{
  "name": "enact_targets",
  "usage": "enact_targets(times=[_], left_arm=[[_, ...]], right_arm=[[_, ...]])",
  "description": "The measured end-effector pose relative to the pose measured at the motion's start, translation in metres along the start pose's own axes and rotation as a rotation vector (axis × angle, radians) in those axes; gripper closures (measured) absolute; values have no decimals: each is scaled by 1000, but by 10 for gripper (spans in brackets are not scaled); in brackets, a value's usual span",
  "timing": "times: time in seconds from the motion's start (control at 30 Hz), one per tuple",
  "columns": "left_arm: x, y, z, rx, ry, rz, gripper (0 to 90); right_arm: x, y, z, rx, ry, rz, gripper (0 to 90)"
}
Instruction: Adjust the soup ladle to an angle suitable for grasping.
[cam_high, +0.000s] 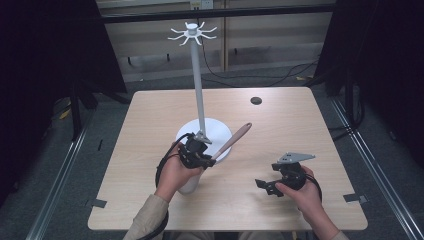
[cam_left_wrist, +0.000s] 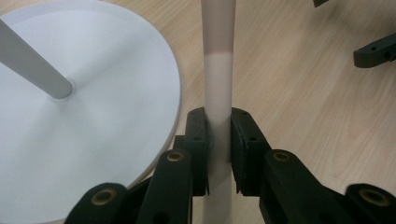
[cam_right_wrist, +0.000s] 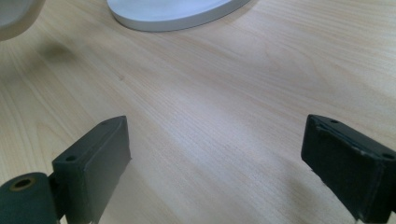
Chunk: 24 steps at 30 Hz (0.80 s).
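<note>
Left hand-held gripper (cam_high: 204, 161), just left of frame centre in the high view, is clamped on the white part of a utensil (cam_high: 233, 139) whose pink end slants up to the right over the white base (cam_high: 218, 131) of the hook stand (cam_high: 199, 75). Right hand-held gripper (cam_high: 264, 186), lower right, has jaws wide apart with nothing between them, above bare counter (cam_high: 280, 120). Judgement: the step is hanging the utensil on the top hooks; lift it clear of the pole, grip firm. No containers seen.
</note>
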<state>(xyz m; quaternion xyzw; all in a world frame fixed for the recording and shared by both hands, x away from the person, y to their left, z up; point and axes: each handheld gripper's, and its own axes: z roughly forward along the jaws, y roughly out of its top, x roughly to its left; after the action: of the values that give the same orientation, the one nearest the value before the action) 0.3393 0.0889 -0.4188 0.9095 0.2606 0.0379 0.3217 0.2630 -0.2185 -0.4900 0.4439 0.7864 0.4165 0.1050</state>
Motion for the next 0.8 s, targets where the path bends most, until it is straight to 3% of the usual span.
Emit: enact_targets(times=[0.8], left_arm=[[0,-10,-34,-191,41,-36,786]], right_arm=[[3,2,2,0,3,-15,81]])
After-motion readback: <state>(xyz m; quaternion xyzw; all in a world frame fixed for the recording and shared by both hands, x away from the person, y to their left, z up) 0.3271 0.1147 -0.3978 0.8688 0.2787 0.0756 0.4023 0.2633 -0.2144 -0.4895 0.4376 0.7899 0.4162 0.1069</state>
